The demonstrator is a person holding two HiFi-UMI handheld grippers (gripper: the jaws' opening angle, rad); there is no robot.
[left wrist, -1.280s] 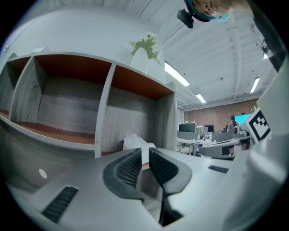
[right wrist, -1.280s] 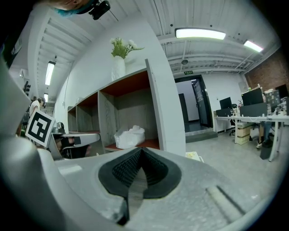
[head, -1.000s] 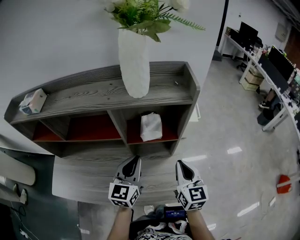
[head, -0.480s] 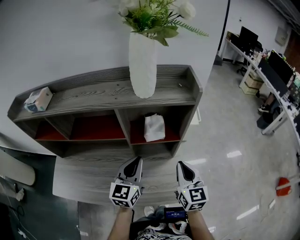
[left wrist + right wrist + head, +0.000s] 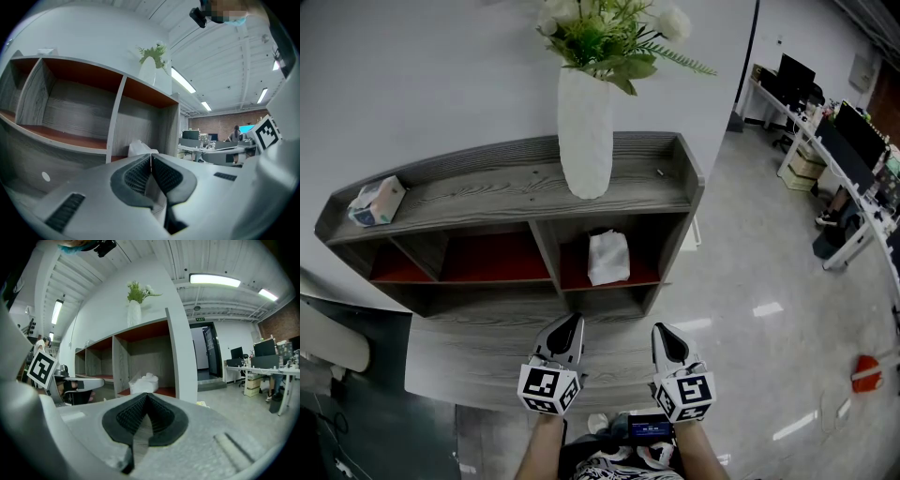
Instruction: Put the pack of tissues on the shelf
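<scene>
A white pack of tissues (image 5: 608,258) lies in the right-hand lower compartment of the grey wooden shelf (image 5: 487,192), on its red floor. It also shows in the left gripper view as the pack (image 5: 138,147) and in the right gripper view as the pack (image 5: 143,383). My left gripper (image 5: 572,320) and right gripper (image 5: 662,328) hover side by side in front of the shelf, well short of it. Both point toward the shelf. The left gripper (image 5: 151,157) is shut with nothing in it, and so is the right gripper (image 5: 146,397).
A tall white vase (image 5: 585,131) with flowers stands on the shelf top. A second tissue pack (image 5: 377,201) lies at the top's left end. The left compartment (image 5: 492,255) holds nothing. Desks and monitors (image 5: 825,122) stand far right across the shiny floor.
The head view has shifted slightly, so the shelf sits a little further right in the picture. Both grippers have held their places, shut and empty.
</scene>
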